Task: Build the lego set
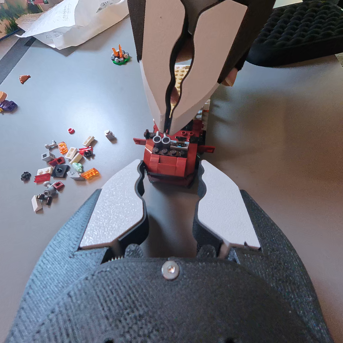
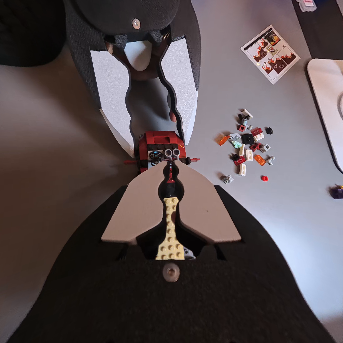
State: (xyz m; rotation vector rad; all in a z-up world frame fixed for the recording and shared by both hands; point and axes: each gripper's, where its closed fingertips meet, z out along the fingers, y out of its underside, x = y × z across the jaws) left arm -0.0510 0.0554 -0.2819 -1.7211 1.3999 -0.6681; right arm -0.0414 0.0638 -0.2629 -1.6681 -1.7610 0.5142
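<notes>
Bracing the dark red brick vehicle (image 1: 169, 163) on the grey table (image 1: 278, 148), the left gripper (image 1: 170, 172) is clamped across its nose; the right gripper (image 2: 171, 163), nearly closed, pinches the grey twin-pipe piece (image 2: 172, 153), best pressed squarely down.

Purple piece (image 2: 336, 192) blurred, edge-cropped

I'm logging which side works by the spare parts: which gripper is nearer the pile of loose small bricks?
Left. The left gripper clamps the dark red brick model's front, beside the loose pile. The right gripper sits shut over the model's top, farther off.
</notes>
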